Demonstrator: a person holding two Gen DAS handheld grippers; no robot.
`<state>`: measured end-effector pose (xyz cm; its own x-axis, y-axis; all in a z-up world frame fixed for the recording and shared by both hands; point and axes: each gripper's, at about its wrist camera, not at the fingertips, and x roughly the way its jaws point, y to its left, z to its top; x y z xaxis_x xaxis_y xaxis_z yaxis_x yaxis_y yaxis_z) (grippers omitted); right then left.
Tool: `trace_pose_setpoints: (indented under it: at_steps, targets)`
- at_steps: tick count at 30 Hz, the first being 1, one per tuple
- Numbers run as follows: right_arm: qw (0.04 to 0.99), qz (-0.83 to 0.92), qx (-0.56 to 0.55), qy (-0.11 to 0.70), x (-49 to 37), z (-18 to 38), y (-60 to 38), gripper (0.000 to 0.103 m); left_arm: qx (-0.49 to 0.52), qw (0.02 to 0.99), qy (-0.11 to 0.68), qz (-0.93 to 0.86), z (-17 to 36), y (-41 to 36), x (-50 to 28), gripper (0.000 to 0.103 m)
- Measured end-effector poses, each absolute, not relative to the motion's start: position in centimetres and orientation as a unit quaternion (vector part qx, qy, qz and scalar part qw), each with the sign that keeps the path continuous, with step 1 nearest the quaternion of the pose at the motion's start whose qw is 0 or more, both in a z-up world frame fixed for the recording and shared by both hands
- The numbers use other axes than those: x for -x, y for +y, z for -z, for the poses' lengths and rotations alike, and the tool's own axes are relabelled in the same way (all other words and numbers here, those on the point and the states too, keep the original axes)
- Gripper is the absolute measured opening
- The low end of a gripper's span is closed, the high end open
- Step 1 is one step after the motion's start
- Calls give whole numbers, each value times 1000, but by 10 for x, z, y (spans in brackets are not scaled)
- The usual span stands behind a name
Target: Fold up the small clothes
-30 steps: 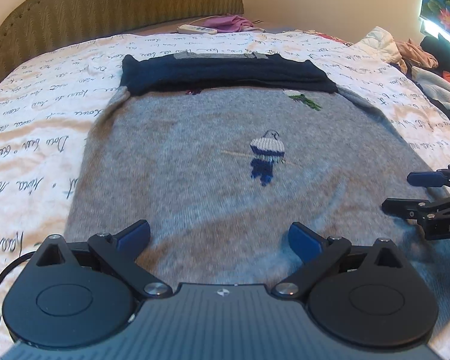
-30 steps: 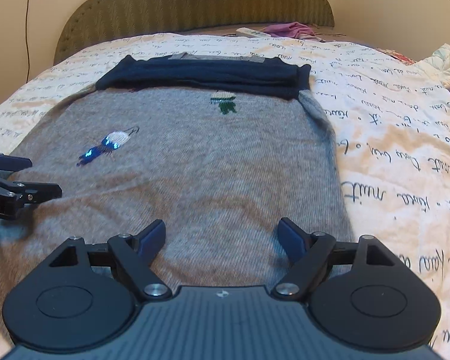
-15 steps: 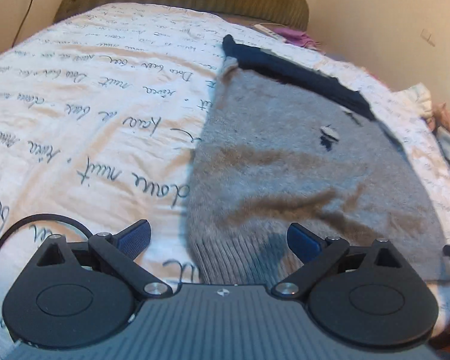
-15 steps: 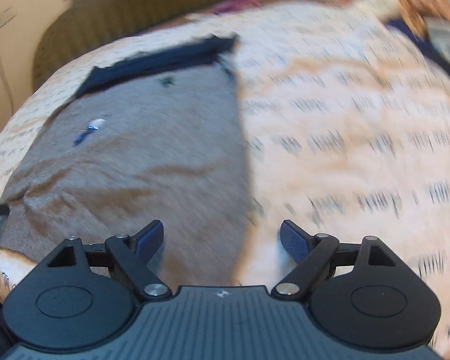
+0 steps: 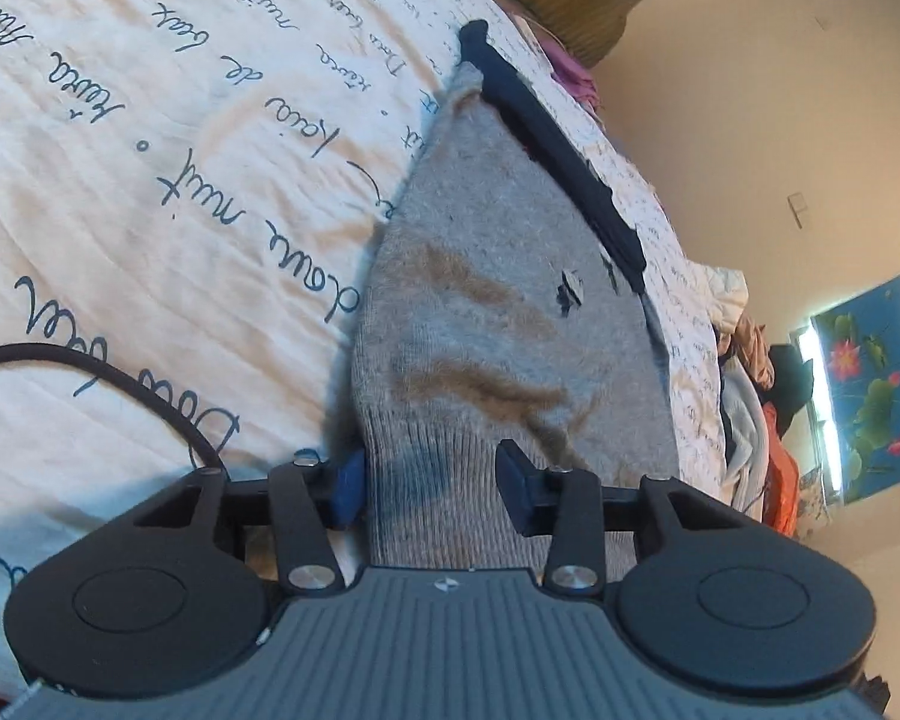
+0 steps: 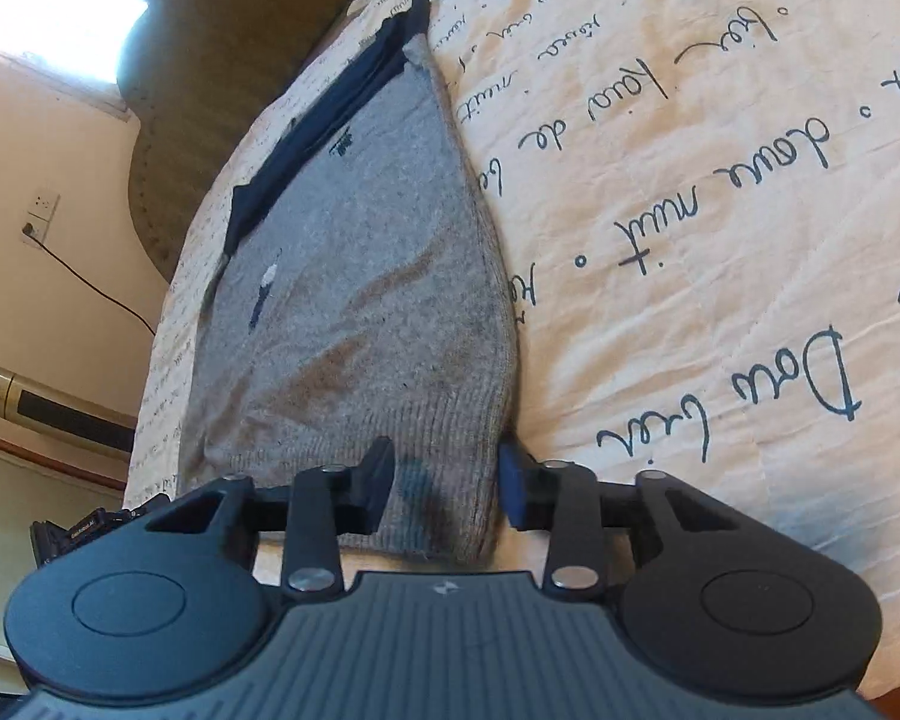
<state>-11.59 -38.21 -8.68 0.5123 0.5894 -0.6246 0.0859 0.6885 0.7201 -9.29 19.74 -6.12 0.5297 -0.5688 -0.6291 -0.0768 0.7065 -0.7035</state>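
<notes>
Bedsheet (image 5: 150,180) script reads "nuit"; both claws (image 5: 429,489) (image 6: 447,483) closing around grey sweater (image 5: 480,330) hem.

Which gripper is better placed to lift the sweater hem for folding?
Neither clearly: the left gripper and the right gripper each straddle a near hem corner of the sweater, jaws closing.

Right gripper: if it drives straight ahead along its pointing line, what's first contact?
The right gripper meets the grey sweater first: its ribbed hem already lies between the closing jaws, at the corner beside the bedspread. Whether the pads press it yet is unclear.
</notes>
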Motion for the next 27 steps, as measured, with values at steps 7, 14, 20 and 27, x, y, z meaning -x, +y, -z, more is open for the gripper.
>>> trace_pose_setpoints:
  at_steps: [7, 14, 20, 27]
  targets:
    - [800, -161, -320, 481, 108, 85, -373, 7, 270, 823, 478, 145, 57, 177, 86, 3]
    - [819, -144, -236, 502, 117, 56, -390, 4, 201, 844, 467, 172, 19, 188, 99, 3]
    - [794, -160, -311, 498, 118, 84, -406, 5, 216, 825, 501, 148, 52, 194, 93, 18]
    - [761, -190, -437, 441, 122, 90, -437, 71, 228, 837, 472, 157, 37, 196, 92, 58]
